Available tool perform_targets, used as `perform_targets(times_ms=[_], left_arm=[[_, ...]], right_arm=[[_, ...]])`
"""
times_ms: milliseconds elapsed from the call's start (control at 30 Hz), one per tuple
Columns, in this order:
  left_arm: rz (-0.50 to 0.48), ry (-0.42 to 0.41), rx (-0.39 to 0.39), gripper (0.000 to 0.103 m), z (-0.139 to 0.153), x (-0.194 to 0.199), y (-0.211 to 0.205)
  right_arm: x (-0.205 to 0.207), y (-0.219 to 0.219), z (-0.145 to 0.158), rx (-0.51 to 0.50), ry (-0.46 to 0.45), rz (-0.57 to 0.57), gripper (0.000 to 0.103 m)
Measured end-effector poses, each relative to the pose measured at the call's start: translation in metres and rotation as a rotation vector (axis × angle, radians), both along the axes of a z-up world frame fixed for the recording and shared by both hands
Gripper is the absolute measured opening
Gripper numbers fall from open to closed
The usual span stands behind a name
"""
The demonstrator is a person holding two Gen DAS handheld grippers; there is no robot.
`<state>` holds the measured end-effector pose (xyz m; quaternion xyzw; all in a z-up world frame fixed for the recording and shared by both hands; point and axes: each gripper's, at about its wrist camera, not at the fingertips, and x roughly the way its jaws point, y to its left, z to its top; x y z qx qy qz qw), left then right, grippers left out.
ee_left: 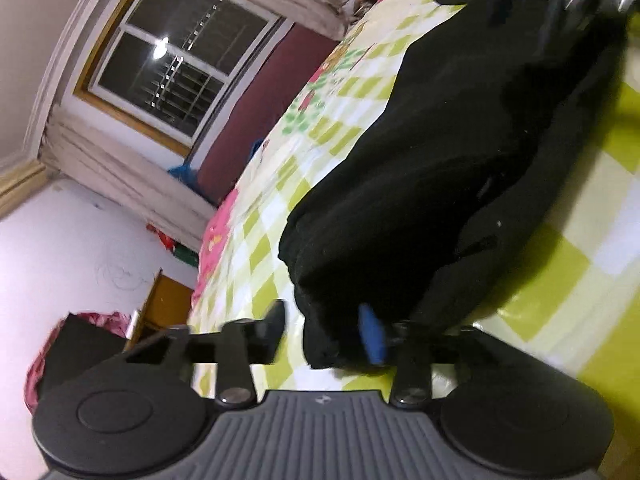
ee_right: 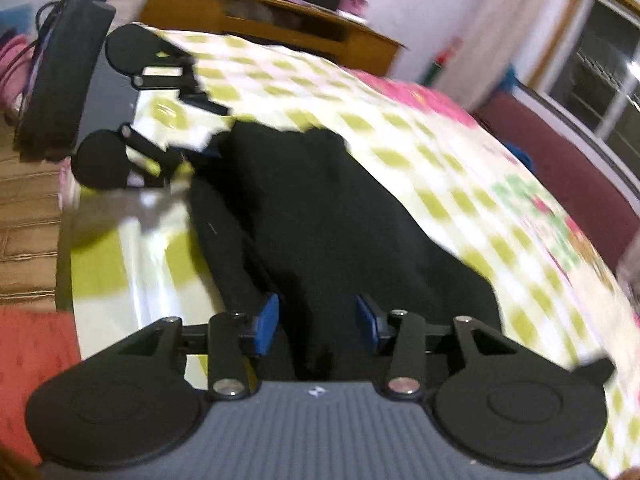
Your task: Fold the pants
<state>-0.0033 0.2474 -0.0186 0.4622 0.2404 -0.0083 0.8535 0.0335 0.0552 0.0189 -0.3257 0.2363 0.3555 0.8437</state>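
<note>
Both my left gripper [ee_left: 324, 334] and right gripper [ee_right: 316, 326] stand half-open, pads off the black pants [ee_right: 320, 216]; I should square the edges before regripping.

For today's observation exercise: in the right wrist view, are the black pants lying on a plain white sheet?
No, the black pants lie on a sheet checked in green and white, with pink floral patches.

The black pants [ee_right: 320, 208] are matt, soft cloth. At their nine o'clock, the checked bedcover [ee_right: 140, 264] shines glossy. The dresser [ee_right: 280, 28] at twelve o'clock is wood.
</note>
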Motion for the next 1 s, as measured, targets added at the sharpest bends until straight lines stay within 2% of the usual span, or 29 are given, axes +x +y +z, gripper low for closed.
perform_targets(times_ms=[133, 167, 267, 300, 333, 400, 433, 500, 567, 633, 733, 800, 867, 933, 967, 1000], left_arm=[[-0.013, -0.008, -0.069, 0.067, 0.011, 0.008, 0.001], [-0.029, -0.011, -0.066, 0.069, 0.008, 0.011, -0.002], [-0.024, -0.019, 0.034, 0.07, -0.011, 0.029, -0.008], [-0.019, -0.02, 0.058, 0.067, -0.015, 0.036, -0.006], [-0.013, -0.022, 0.07, 0.062, -0.016, 0.04, -0.004], [0.012, -0.036, 0.077, 0.039, -0.008, 0.044, 0.003], [0.022, -0.053, 0.074, 0.037, -0.003, 0.043, 0.006], [0.054, -0.101, 0.077, 0.027, 0.006, 0.035, 0.011], [0.078, -0.112, 0.053, 0.026, 0.008, 0.028, 0.017], [0.1, -0.068, 0.049, 0.026, -0.005, 0.023, 0.021], [0.104, -0.041, 0.096, 0.029, -0.026, 0.015, 0.016], [0.1, -0.063, 0.108, 0.03, -0.027, 0.01, 0.012], [0.099, -0.093, 0.126, 0.033, -0.022, 0.007, 0.01], [0.066, -0.107, 0.142, 0.044, -0.018, 0.005, 0.007], [0.042, -0.109, 0.154, 0.056, -0.019, 0.002, 0.006], [0.022, -0.118, 0.176, 0.062, -0.021, 0.0, 0.004]], right_arm=[[0.012, 0.042, -0.01, -0.007, -0.048, 0.081, 0.049], [0.016, 0.051, -0.013, -0.007, -0.046, 0.095, 0.049], [0.027, 0.071, -0.022, -0.048, -0.06, 0.101, 0.047], [0.031, 0.074, -0.024, -0.064, -0.054, 0.097, 0.033], [0.036, 0.073, -0.023, -0.068, -0.025, 0.084, 0.004], [0.042, 0.07, -0.013, -0.029, 0.048, 0.056, 0.004], [0.038, 0.068, -0.005, -0.01, 0.045, 0.066, 0.004], [0.023, 0.068, 0.007, 0.014, 0.012, 0.092, 0.004], [0.014, 0.07, 0.011, 0.041, 0.032, 0.104, 0.004], [0.011, 0.076, -0.001, 0.027, 0.069, 0.111, 0.004], [0.011, 0.08, -0.028, -0.028, 0.071, 0.095, 0.006], [0.018, 0.081, -0.029, -0.033, 0.089, 0.085, 0.011], [0.014, 0.077, -0.022, -0.017, 0.059, 0.1, 0.011], [0.003, 0.079, -0.018, -0.026, -0.006, 0.123, 0.012], [-0.001, 0.081, -0.016, -0.029, -0.037, 0.138, 0.015], [-0.004, 0.082, -0.017, -0.026, -0.062, 0.151, 0.022]])
